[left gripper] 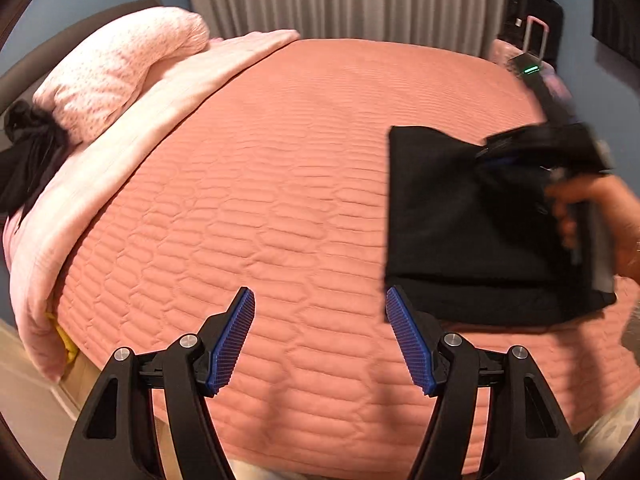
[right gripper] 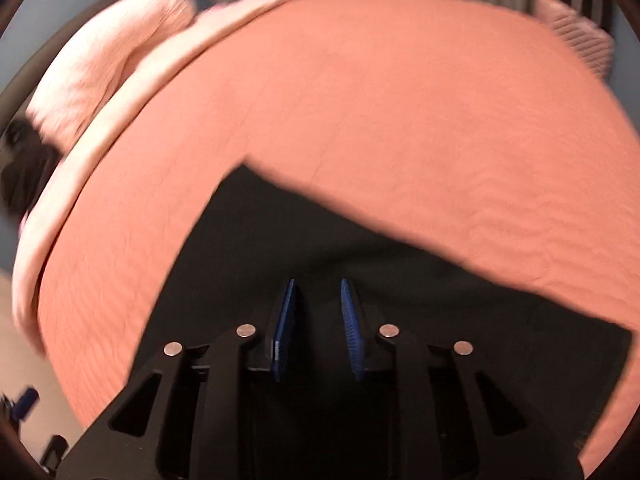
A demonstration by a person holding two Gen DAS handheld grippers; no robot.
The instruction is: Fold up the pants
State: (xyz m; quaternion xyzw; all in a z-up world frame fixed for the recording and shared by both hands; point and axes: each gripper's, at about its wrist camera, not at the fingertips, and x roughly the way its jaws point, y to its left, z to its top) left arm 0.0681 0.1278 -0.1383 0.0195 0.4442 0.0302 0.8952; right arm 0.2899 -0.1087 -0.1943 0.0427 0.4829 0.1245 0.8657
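Starting at the left of the bed [left gripper: 280, 160], there's one pale pink pillow [left gripper: 116, 76], a lighter pink blanket [left gripper: 120, 152] turned back along that edge, and one dark bundle of cloth [left gripper: 28, 156] tucked beside the pillow; what it is, I can't tell. Across the middle, nothing but bare salmon quilt.

Now the left gripper [left gripper: 320, 336]: jaws wide apart, nothing between them, hanging over open quilt just left of the pants [left gripper: 468, 220]. It's free and idle.

And on the right, the action. One pair of black pants, lying on the quilt as a compact squarish stack near the bed's right side, so by my reading the folding is well along, perhaps at the final fold or tidy-up. The right gripper [right gripper: 318, 320], with a hand [left gripper: 592, 216] visible on its grip in the left view, is over the cloth, jaws narrow with a slim gap showing. Whether any fabric is pinched between them I can't tell; it's black on black and the frame is blurred.

Next move, as I judge it: get a sure hold on one edge, carry it over squarely, and bring the left gripper in to steady the near corner.

Count: two grippers, one pants, one pillow, one blanket.
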